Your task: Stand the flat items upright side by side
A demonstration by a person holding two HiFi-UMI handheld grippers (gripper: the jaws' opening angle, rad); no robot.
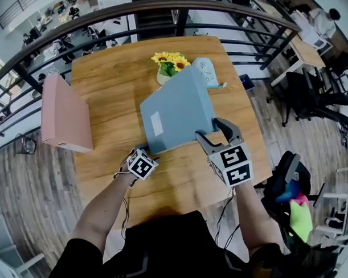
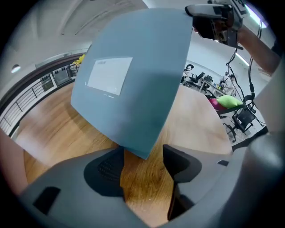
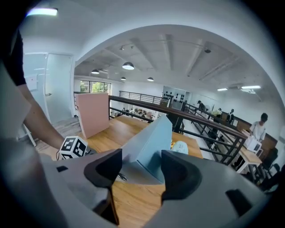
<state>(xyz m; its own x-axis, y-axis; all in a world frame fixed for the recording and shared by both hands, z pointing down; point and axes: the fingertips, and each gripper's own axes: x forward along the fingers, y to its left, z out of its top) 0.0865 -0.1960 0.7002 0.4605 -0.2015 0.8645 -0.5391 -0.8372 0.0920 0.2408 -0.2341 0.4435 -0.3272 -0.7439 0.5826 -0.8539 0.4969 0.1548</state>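
Note:
A flat blue box (image 1: 178, 110) with a white label leans tilted over the middle of the wooden table (image 1: 103, 81), its lower edge near the tabletop. My right gripper (image 1: 215, 134) is shut on the thick lower right end of the blue box (image 3: 151, 147). My left gripper (image 1: 143, 150) is at the box's lower left corner. In the left gripper view that corner (image 2: 133, 142) pokes between the open jaws of the left gripper (image 2: 142, 162), touching the left one and clear of the right one. A pink flat box (image 1: 65, 114) stands upright at the table's left edge.
A vase of sunflowers (image 1: 170, 64) and a pale blue bag (image 1: 207, 70) sit at the table's far side, just behind the blue box. A dark metal railing (image 1: 233, 31) runs behind the table. A chair with bright cloths (image 1: 292, 188) stands to my right.

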